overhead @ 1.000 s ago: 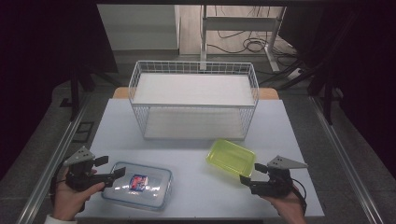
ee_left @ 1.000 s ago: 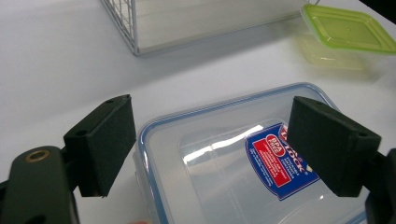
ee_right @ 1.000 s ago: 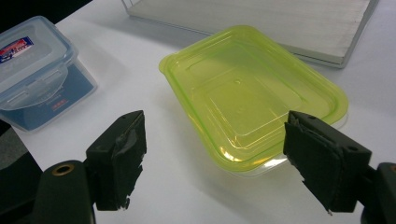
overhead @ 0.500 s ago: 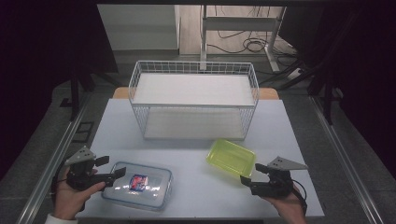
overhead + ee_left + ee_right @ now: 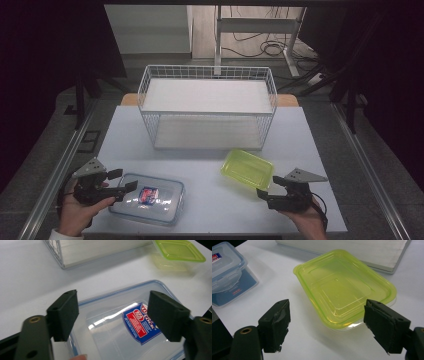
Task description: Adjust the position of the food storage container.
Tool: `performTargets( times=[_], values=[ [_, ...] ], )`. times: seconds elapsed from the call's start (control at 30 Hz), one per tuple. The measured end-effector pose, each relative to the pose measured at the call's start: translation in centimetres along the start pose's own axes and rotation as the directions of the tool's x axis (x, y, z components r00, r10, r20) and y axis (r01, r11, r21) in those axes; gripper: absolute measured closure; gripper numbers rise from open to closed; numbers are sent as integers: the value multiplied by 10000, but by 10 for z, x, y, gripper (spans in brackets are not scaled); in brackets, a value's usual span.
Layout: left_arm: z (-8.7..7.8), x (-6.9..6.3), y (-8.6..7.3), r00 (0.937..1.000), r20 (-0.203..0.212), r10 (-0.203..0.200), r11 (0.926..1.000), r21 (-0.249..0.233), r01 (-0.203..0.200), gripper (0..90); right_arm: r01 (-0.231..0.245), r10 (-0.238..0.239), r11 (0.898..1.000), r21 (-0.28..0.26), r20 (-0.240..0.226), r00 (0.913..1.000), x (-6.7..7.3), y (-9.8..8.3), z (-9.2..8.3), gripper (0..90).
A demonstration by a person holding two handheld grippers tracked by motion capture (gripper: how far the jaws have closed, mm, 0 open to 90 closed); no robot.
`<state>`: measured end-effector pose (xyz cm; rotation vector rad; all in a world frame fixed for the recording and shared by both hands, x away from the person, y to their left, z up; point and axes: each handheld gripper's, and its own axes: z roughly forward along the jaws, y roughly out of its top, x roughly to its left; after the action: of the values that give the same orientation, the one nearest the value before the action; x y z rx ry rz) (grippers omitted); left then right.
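L gripper (image 5: 113, 315) closing over clear container (image 5: 125, 322).

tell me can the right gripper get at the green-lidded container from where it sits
Probably yes. The right gripper sits just short of the green-lidded container with its jaws wide open, and bare table lies between them. The clear box lies off toward the left gripper.

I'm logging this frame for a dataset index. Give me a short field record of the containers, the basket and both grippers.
clear container: near left, blue-rimmed lid with a label
green container: near right, lid on
wire basket: behind both containers
left hand-held gripper: jaws just been closing, astride the clear container's end, pads not pressing
right hand-held gripper: open, just short of the green container
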<state>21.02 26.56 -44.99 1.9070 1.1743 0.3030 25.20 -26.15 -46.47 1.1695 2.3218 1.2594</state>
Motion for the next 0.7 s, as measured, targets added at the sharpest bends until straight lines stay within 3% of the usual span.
performTargets(
  times=[0.17, 0.37, 0.5, 0.7],
  values=[
    [0, -5, 2, 9996, 262, 64, 9998, 190, -69, 404, -87, 87, 9999, -69, 28, 10000, 0, 0, -1, 216],
    [1, -10, 4, 9988, 457, 196, 9994, 277, -209, 431, -68, 68, 10000, -67, 3, 10000, 0, 1, -1, 216],
    [1, -13, 4, 9976, 632, 278, 9989, 353, -301, 502, -55, 55, 10000, -81, -20, 10000, 1, 1, -1, 216],
    [5, -23, 0, 9871, 1505, 541, 9941, 853, -675, 674, -69, 69, 10000, -41, -42, 10000, 1, 0, 0, 217]
  ],
)
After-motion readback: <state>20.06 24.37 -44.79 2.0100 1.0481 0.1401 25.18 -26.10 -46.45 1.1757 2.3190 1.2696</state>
